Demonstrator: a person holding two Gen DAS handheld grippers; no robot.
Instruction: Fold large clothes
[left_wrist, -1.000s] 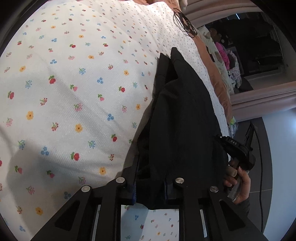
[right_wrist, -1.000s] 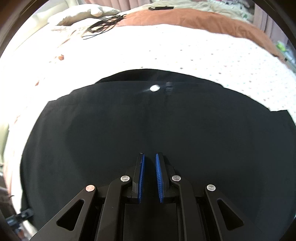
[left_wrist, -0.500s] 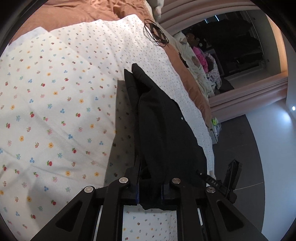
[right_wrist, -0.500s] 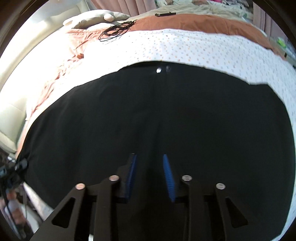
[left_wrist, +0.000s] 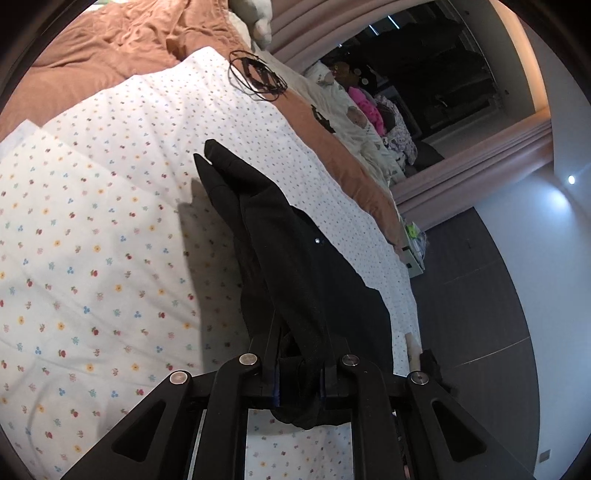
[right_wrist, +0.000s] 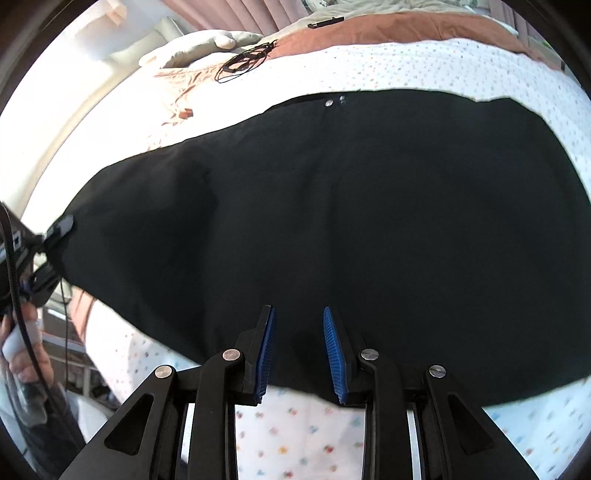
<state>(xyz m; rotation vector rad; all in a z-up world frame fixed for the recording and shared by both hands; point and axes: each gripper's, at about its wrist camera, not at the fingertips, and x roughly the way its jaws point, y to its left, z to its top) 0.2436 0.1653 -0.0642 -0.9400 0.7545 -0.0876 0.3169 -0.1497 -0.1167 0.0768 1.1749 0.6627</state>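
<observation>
Best kept taut: left gripper (left_wrist: 300, 373) clamped on black garment (right_wrist: 332, 221) spread over floral sheet (left_wrist: 92, 240), right gripper (right_wrist: 299, 350) parted above near hem, needing a fresh bite.

Left of garment: the floral sheet (left_wrist: 92, 258) is lying flat and bare beside the black garment (left_wrist: 295, 266), giving wide open room on that side.
Far end of bed: a coil of black cable (left_wrist: 256, 75) is sitting on the sheet's far edge, well apart from the garment; the brown blanket (left_wrist: 92, 48) is bunching up behind it.
Right edge: the bed is ending close beside the garment, with dark floor (left_wrist: 480, 295) beyond.
Between the jaws: the right gripper (right_wrist: 299, 350) is hanging open above the cloth, its gap unobstructed.
Garment's left corner: the left gripper (right_wrist: 55, 240) is occupying it.
</observation>
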